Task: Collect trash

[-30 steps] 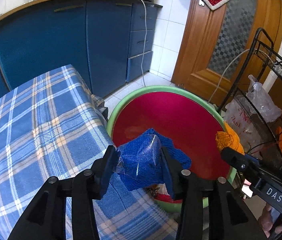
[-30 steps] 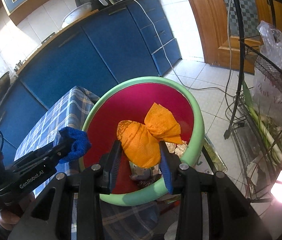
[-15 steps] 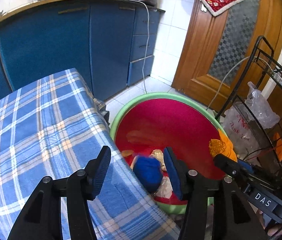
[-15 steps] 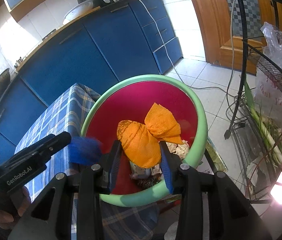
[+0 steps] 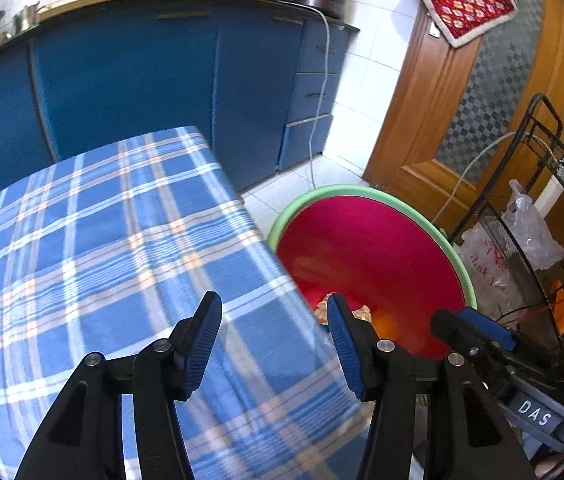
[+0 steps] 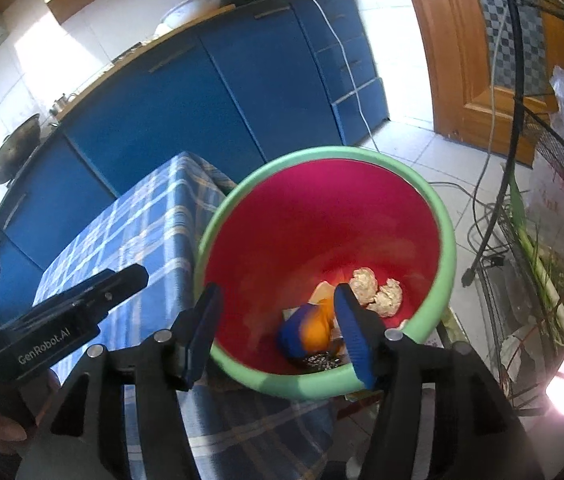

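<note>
Both drops made — trash now in the bin [image 6: 448, 240]
Left tongs [image 5: 274, 344] wide, empty; right tongs [image 6: 278, 330] opening, nothing between; orange wad [image 6: 316, 330], blue wad [image 6: 292, 334] inside — counter [image 5: 82, 240] looks bare

We see a woven blue plaid tablecloth [image 5: 94, 248], matt and soft; a smooth red plastic bin with a pale green rim [image 6: 448, 248]; crumpled paper balls [image 6: 376, 292]; a glossy varnished wooden door [image 5: 422, 120]; a black wire-mesh metal rack [image 5: 554, 184].
</note>
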{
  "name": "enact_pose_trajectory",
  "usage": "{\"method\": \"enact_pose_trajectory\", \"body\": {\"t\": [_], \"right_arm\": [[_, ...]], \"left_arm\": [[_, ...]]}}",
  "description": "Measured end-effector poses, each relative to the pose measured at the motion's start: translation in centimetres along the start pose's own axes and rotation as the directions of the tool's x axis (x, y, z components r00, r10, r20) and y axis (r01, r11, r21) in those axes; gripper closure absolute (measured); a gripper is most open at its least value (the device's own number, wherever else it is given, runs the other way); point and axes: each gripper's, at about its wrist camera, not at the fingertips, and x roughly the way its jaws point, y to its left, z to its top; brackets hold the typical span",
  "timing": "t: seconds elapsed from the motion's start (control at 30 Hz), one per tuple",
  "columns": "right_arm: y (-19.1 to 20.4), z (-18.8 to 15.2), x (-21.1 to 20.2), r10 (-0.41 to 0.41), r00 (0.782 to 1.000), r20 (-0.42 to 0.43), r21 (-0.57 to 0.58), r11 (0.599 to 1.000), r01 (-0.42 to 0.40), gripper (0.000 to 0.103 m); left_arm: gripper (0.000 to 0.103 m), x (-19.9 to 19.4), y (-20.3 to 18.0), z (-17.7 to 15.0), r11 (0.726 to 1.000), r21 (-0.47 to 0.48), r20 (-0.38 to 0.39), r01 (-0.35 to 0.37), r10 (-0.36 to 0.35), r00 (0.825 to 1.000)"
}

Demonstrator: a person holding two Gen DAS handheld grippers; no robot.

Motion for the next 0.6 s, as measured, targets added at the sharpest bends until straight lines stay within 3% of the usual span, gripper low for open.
{"method": "enact_pose_trajectory", "body": {"t": [0.47, 0.6], "right_arm": [[4.5, -1.0, -4.2, 0.036, 0.997, 0.071, -0.081, 0.996, -0.03, 0.038], [5.9, -1.6, -5.5, 0.036, 0.995, 0.091, -0.109, 0.994, -0.026, 0.031]], "left_arm": [[0.047, -7.5, 3.1, -1.8, 0.993, -0.068, 0.095, -0.091, 0.098, 0.991], [0.046, -9.6, 4.0, -2.6, 0.99, -0.097, 0.115, -0.102, 0.113, 0.987]]}}
